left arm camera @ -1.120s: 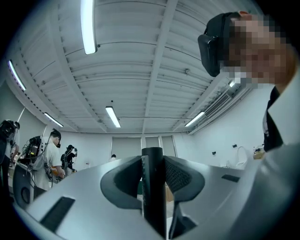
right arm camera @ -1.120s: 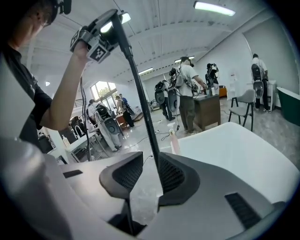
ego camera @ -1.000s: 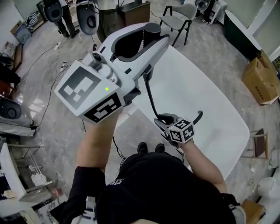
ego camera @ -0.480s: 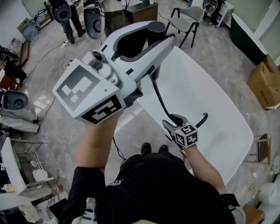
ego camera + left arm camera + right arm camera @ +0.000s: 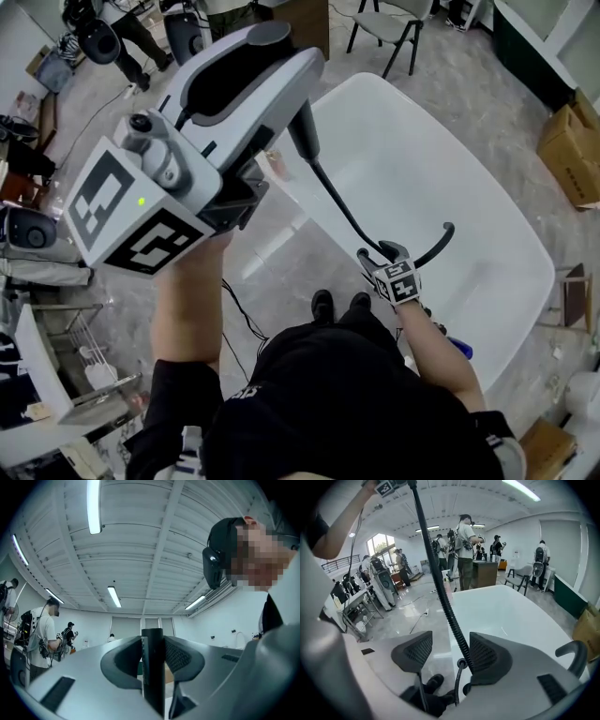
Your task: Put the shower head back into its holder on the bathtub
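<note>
My left gripper point(image 5: 281, 75) is raised high over the tub's near end, shut on the black shower head handle point(image 5: 303, 134). That handle stands upright between its pads point(image 5: 153, 667). A black ribbed hose point(image 5: 337, 202) runs from the handle down to the white bathtub point(image 5: 469, 169). My right gripper point(image 5: 380, 253) hangs low at the tub rim, and its jaws have just been opening. The hose point(image 5: 440, 592) passes between the spread pads point(image 5: 450, 651), close beside the right one. It ends at a round fitting point(image 5: 461, 663) on the rim.
A curved black spout point(image 5: 439, 246) stands on the rim right of my right gripper. Beyond the tub are a chair point(image 5: 384, 33), a cardboard box point(image 5: 574, 141) and several people point(image 5: 466, 550) with equipment. Cables lie on the floor at left.
My right gripper has sunk toward the tub rim and its jaws have spread wider around the hose. My left gripper, still holding the shower head, has shifted left in the head view.
</note>
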The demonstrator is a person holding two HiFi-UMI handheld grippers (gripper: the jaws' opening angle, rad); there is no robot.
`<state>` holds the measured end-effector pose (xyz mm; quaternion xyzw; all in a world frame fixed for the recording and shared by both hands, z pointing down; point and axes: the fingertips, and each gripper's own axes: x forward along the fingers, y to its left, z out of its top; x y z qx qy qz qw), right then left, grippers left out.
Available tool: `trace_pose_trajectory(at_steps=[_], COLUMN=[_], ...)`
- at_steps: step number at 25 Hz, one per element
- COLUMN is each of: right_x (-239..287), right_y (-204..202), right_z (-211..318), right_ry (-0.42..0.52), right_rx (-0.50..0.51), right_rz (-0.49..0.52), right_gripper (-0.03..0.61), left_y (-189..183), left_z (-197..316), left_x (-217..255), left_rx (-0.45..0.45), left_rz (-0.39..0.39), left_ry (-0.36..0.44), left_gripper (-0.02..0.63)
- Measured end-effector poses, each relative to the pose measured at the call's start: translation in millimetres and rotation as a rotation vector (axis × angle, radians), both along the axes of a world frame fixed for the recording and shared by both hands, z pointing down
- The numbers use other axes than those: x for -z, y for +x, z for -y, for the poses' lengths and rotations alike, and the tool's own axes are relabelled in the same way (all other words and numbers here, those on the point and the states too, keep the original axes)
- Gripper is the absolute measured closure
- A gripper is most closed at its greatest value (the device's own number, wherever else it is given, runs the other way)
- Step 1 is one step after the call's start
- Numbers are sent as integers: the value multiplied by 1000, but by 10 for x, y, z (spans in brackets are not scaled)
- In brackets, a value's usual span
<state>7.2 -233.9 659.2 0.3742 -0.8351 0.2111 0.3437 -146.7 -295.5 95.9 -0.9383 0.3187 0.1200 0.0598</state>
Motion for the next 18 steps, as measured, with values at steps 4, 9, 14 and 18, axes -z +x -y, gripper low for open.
trace_pose_trajectory(at_steps=[4, 9, 14, 18], right_x=[-206, -46, 729, 1262], right_y=[60, 36, -182, -312], right_z=[174, 306, 554, 696], right_ry=[-26, 18, 89, 148], right_rx=[-22, -18, -7, -3], right_rz=[-51, -50, 122, 232], right_gripper=[348, 516, 543, 546], left_y=[-87, -182, -197, -166], left_z=[32, 37, 151, 103], left_x=[36, -2, -112, -68], left_rx=[6, 72, 146, 104], left_rz=[-15, 44, 155, 104], left_ry=[5, 42, 70, 65], left_gripper=[469, 469, 471, 471])
